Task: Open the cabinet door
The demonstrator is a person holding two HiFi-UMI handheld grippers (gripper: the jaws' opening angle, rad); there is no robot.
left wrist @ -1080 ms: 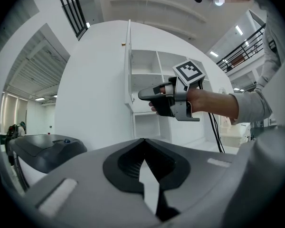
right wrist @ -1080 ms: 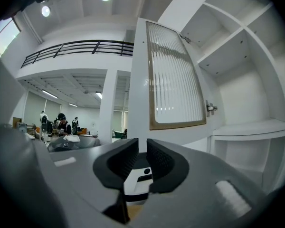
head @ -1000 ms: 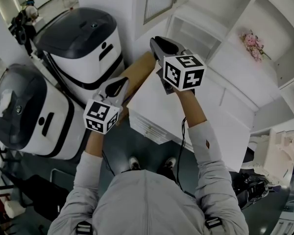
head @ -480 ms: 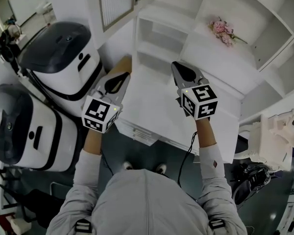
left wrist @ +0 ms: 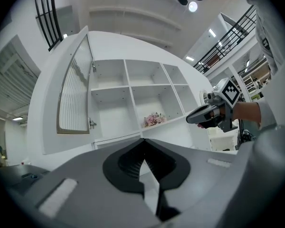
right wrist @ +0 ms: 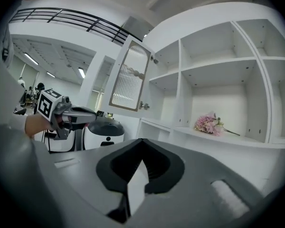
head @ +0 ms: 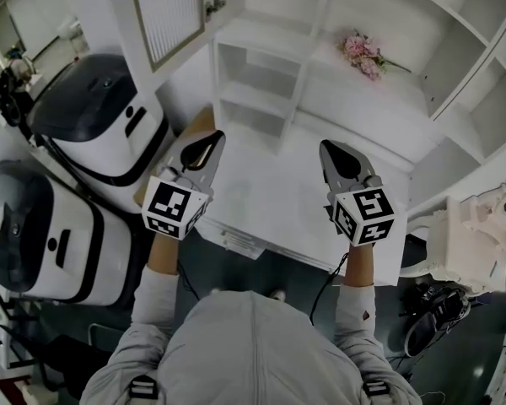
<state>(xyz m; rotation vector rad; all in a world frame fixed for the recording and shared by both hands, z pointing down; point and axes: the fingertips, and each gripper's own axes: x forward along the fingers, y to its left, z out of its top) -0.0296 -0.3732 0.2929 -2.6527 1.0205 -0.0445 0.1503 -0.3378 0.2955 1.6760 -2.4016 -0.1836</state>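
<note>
The cabinet door [head: 167, 15] stands swung open at the left edge of the cabinet [head: 255, 99]. Pink flowers [head: 361, 55] lie in one lower compartment. The left gripper [head: 209, 137] and right gripper [head: 331, 148] hover before it, jaws pressed together on nothing.

Head view dim and grey, the cabinet [head: 354, 108] edges bowed by the wide lens; both gripper views brighter, ringed by black fisheye corners; a ceiling lamp [left wrist: 193, 6] glares overhead; close grey foreground out of focus; shadows soft, faint.

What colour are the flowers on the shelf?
The flowers are pink; clearest in the right gripper view.
</note>
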